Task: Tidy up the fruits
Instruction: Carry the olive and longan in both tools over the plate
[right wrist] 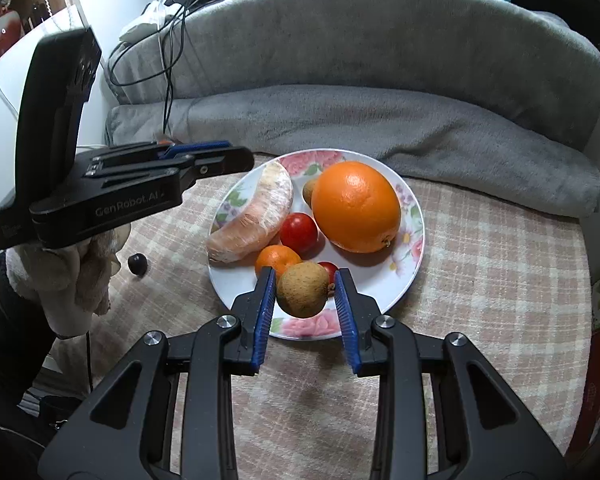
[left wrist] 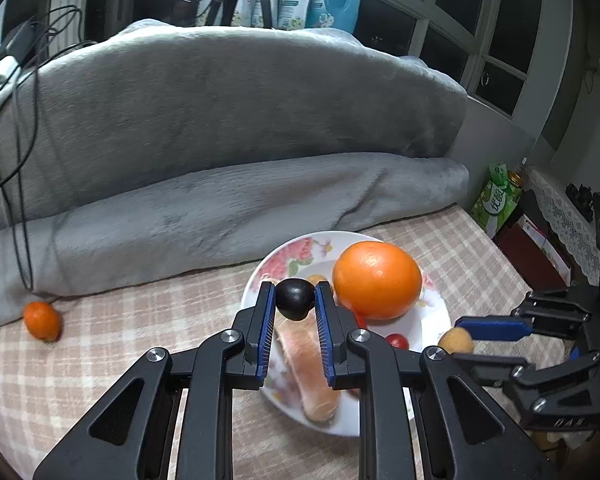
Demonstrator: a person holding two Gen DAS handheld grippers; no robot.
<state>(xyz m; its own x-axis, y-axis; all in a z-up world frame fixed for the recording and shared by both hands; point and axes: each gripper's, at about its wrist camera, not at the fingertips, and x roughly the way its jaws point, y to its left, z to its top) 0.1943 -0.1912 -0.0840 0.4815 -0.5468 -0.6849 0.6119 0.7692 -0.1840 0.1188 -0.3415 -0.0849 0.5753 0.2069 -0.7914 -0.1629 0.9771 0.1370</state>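
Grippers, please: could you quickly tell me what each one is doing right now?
Left gripper: closed on a small dark fruit.
Right gripper: closed on a small brown fruit.

A bed or couch surface covered in a pink-and-cream checked cloth (right wrist: 480, 280) carries everything. Just ahead of the right gripper (right wrist: 305, 294) a floral plate (right wrist: 380, 300) rests flat on the cloth. Beyond the plate, a folded grey blanket (right wrist: 380, 120) lies along the far edge. To the left of the right gripper, a small dark fruit (right wrist: 137, 263) sits on the cloth beside the plate. Far left of the left gripper (left wrist: 295, 300), a small orange fruit (left wrist: 42, 320) lies on the cloth, touching the blanket's edge.
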